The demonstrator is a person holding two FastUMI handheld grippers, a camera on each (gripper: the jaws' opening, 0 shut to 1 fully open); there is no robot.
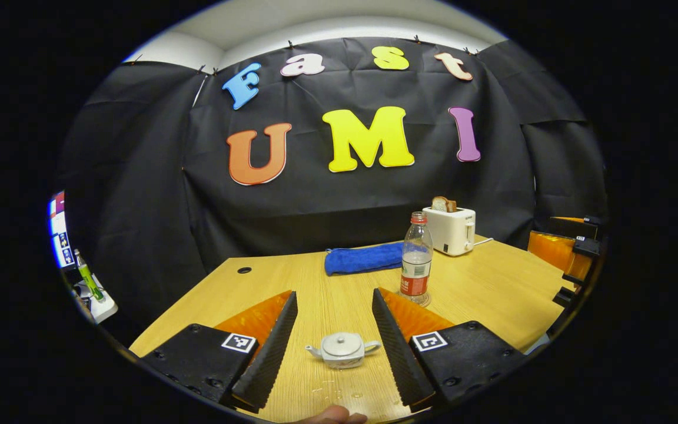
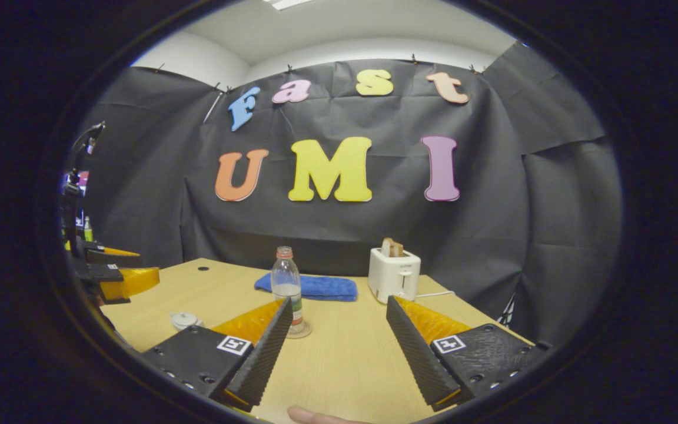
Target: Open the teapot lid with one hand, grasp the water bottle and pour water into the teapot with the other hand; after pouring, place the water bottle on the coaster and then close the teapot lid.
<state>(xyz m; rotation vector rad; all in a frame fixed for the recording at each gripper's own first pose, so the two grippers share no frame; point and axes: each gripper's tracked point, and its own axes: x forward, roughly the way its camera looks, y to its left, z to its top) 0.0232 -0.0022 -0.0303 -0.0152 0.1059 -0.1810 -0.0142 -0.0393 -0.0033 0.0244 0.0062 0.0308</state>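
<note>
Left gripper view: the left gripper (image 1: pixel 334 330) hovers above the wooden table (image 1: pixel 492 288) with its two fingers spread wide apart and holding nothing. The teapot (image 1: pixel 343 349), small and pale, sits upright on the table in the gap between the fingers, touching neither; its lid (image 1: pixel 342 340) is on. A few water drops (image 1: pixel 339 390) lie on the table just nearer the camera than the teapot. The water bottle (image 1: pixel 416 258), clear with a red cap and a red label, stands upright beyond the tip of the right-hand finger, resting on a round transparent coaster (image 1: pixel 418 301). Farther off behind the bottle lie a folded blue towel (image 1: pixel 364 258) and a white toaster (image 1: pixel 451 229) with a slice of bread (image 1: pixel 444 204) standing in its slot. The right gripper (image 1: pixel 568 253) appears at the far right edge of this view, well apart from the bottle.

Right gripper view: the right gripper (image 2: pixel 339 335) likewise has its fingers wide apart and empty. The water bottle (image 2: pixel 288 288) stands just behind the tip of its left-hand finger, partly hidden by it; whether they touch cannot be told. The teapot (image 2: pixel 185 320) sits to the left, outside the fingers. The left gripper (image 2: pixel 118 277) shows at the far left edge. The blue towel (image 2: pixel 315 287) and toaster (image 2: pixel 394 274) stand ahead, beyond the fingertips. A fingertip of the holding hand (image 2: pixel 309 416) shows at the bottom edge.
</note>
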